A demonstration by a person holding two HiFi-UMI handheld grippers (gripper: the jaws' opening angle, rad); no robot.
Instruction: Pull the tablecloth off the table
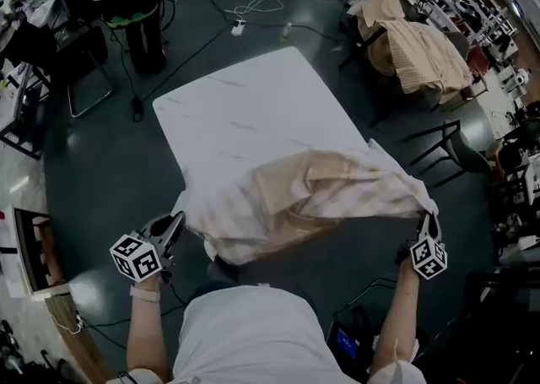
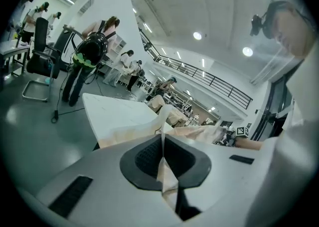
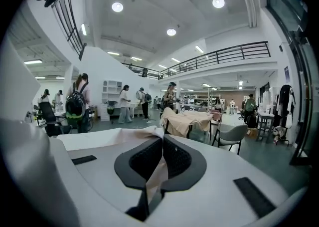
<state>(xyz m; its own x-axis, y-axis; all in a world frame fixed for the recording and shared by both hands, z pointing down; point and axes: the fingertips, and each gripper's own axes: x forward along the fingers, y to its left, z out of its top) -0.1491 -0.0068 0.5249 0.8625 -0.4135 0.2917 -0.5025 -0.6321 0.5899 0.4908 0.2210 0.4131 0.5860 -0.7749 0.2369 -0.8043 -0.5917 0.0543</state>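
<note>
Tablecloth: bunched over the near end of the table, far half already bare. Pinched at both near corners, left gripper clamped on one, right gripper clamped on the other. Mid-pull, by the look of it. Next, probably: draw both back together, level, without loosening the clamp until clear of the near edge.

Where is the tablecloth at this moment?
Head view: the tablecloth is bunched over the near end of the table, clamped by the left gripper and the right gripper.
</note>
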